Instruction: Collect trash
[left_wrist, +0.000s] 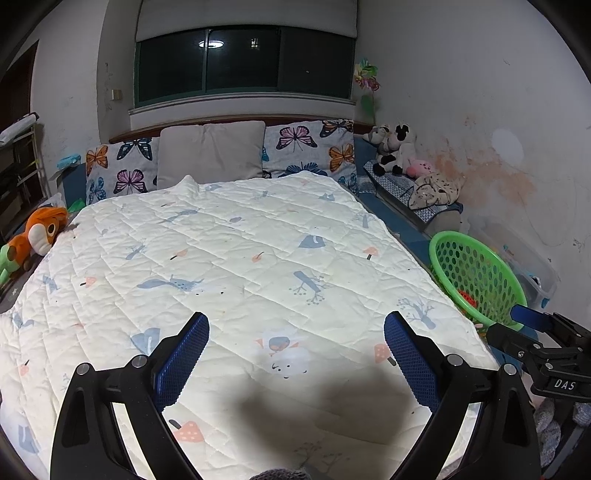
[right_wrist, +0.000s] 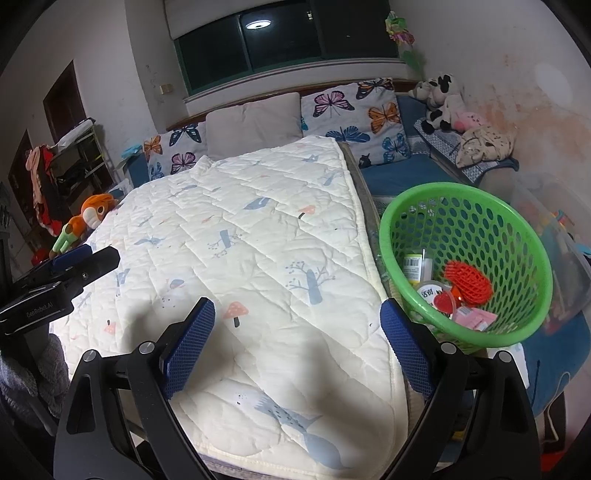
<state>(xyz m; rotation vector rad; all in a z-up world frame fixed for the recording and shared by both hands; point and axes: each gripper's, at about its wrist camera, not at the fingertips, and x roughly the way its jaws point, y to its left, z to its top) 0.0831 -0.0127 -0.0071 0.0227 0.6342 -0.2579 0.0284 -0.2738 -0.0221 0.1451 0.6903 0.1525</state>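
black gripper (left_wrist: 296, 354), blue textured pads (left_wrist: 184, 360)

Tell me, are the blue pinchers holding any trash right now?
No. The left gripper and right gripper are both open and empty above the quilt. The trash lies in the green basket.

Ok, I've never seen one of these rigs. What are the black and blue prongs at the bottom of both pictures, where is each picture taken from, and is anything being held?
There is no robot here. A person holds a two-finger tool in each hand, and a camera on each looks forward along its fingers. The prongs are those fingers, with blue pads. One picture comes from the left tool, the other from the right tool. Both are open and hold nothing. They hang over a bed covered by a white quilt, which looks bare of trash. Beside the bed on the right sits a green basket already holding wrappers, a small cup and a red plastic piece. Pillows and soft toys line the far edge.
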